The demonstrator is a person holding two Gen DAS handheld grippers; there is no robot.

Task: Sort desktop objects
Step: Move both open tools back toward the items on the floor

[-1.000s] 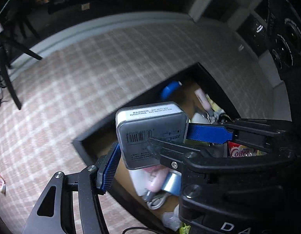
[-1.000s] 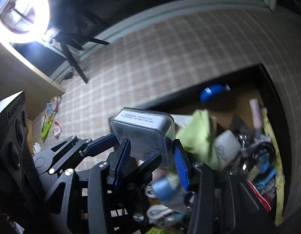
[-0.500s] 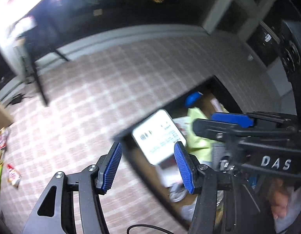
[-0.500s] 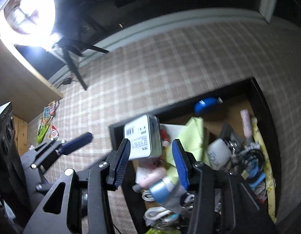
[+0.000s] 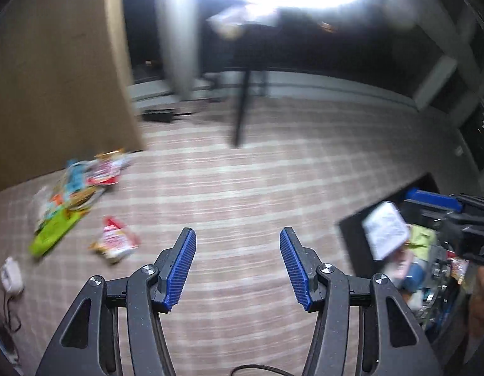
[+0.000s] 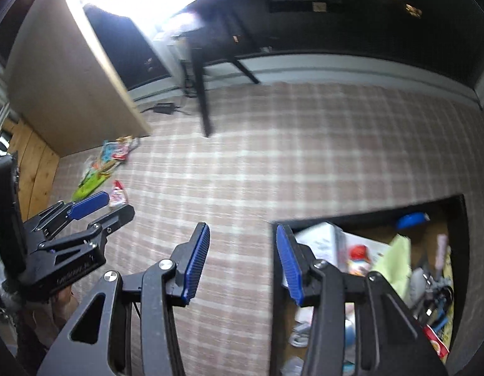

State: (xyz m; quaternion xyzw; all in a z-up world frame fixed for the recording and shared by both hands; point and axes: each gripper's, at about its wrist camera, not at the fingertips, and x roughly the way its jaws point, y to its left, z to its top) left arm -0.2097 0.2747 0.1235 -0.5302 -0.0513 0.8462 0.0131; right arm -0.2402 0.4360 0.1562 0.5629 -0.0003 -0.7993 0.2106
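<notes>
While I looked along my left tool (image 5: pixel 238 264), its two blue pads stood wide apart and nothing was between them; below them was only the checked cloth of the counter (image 5: pixel 242 194). At the far left lay a heap of snack packets (image 5: pixel 76 185), and one red and white packet (image 5: pixel 115 242) lay apart from it, near the left pad. A small white device (image 5: pixel 10 275) with a cable lay at the left edge. At the right edge I saw the black box (image 5: pixel 351 238) with a white labelled tin (image 5: pixel 386 235) in its near corner, and my right tool (image 5: pixel 455 219) over it.

In the right wrist view, my right tool (image 6: pixel 242 261) was also wide open and empty, over the cloth beside the corner of the black box (image 6: pixel 367 214). The white tin (image 6: pixel 320 239) lay inside that corner, among a yellow-green cloth (image 6: pixel 395 266), a blue round thing (image 6: pixel 409 219) and cables. My left tool (image 6: pixel 101 208) was at the left, close to the red and white packet (image 6: pixel 118 195).
</notes>
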